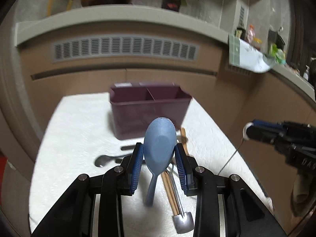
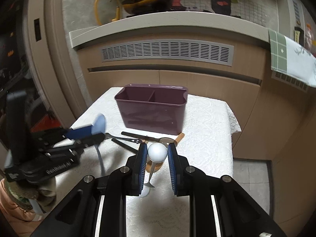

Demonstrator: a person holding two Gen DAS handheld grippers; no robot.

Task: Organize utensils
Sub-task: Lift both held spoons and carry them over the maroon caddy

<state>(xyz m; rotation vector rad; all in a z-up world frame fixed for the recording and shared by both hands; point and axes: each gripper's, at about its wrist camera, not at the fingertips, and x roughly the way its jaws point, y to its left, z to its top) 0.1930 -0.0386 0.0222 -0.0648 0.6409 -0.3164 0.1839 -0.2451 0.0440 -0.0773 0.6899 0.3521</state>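
The left hand-held gripper (image 1: 159, 156) is closed on the bowl of a blue plastic spoon (image 1: 159, 146), handle hanging down, lifted above the tabletop (image 2: 207, 122) in front of the purple two-compartment caddy (image 2: 152, 108). The right hand-held gripper (image 2: 157, 154) pinches a white spoon (image 2: 157, 152) by its rounded bowl, what looks like a thin handle trailing below. Both spoons seem light and stiff, but a smooth, curved bowl is a slippery hold; the neck would be surer. Dark metal cutlery (image 2: 130, 138) and wooden chopsticks (image 1: 169, 189) lie near the tabletop's front edge, just before the caddy.
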